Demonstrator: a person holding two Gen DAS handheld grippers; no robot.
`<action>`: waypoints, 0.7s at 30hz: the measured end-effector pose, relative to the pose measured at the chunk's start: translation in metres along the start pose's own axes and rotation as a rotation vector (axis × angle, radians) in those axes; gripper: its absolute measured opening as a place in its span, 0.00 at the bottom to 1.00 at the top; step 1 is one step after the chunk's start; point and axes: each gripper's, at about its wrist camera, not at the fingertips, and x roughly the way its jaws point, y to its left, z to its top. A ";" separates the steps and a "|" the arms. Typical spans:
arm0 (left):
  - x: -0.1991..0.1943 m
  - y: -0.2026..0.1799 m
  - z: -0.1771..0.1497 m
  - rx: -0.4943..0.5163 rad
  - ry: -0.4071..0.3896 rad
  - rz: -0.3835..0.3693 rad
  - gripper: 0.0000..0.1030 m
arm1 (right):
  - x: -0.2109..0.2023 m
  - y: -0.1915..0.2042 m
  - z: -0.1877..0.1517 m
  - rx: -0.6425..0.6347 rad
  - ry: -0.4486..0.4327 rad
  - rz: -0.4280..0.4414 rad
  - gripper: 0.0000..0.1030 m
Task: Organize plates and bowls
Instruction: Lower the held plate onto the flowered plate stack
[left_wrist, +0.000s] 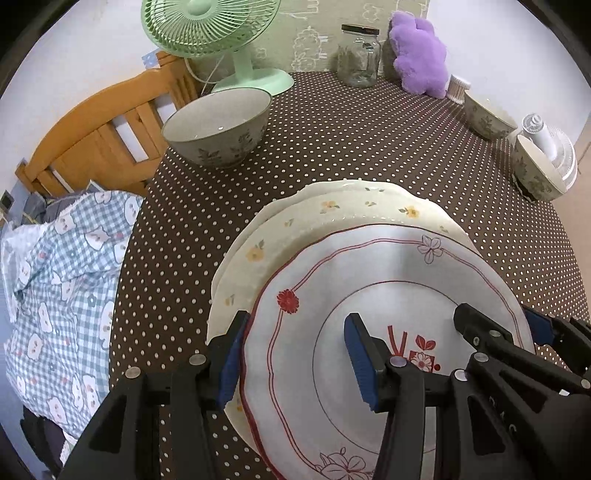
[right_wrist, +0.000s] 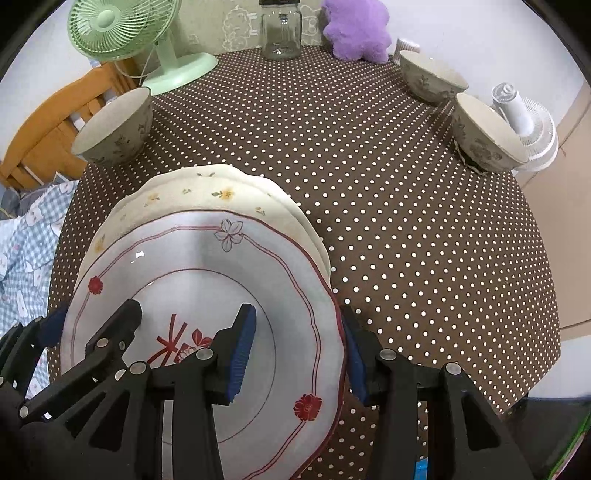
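Observation:
A white plate with red line and flower pattern (left_wrist: 369, 273) (right_wrist: 207, 266) lies on top of cream plates with yellow flowers (left_wrist: 325, 214) (right_wrist: 199, 192) near the table's front. My left gripper (left_wrist: 295, 354) is open, its jaws straddling the left rim of the top plate. My right gripper (right_wrist: 299, 354) is open, straddling the plate's right rim. Each gripper also shows in the other view. One grey floral bowl (left_wrist: 218, 125) (right_wrist: 114, 129) stands at the left. Two more bowls (right_wrist: 428, 75) (right_wrist: 484, 136) stand at the right.
The table has a brown polka-dot cloth (left_wrist: 332, 140) (right_wrist: 406, 221). A green fan (left_wrist: 210, 33), a glass jar (left_wrist: 360, 55) and a purple plush (left_wrist: 417, 55) stand at the back. A white fan (right_wrist: 524, 122) lies behind the right bowl. A wooden chair (left_wrist: 92, 133) with checked cloth stands on the left.

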 end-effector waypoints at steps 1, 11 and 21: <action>0.001 0.000 0.000 0.002 0.001 0.003 0.50 | 0.000 -0.001 0.001 0.000 0.001 0.001 0.48; -0.001 0.000 0.000 -0.013 0.003 0.003 0.55 | -0.006 -0.006 -0.003 -0.020 0.032 0.048 0.48; -0.010 -0.001 -0.009 -0.010 0.008 -0.001 0.65 | -0.025 -0.011 -0.022 -0.036 0.033 0.064 0.28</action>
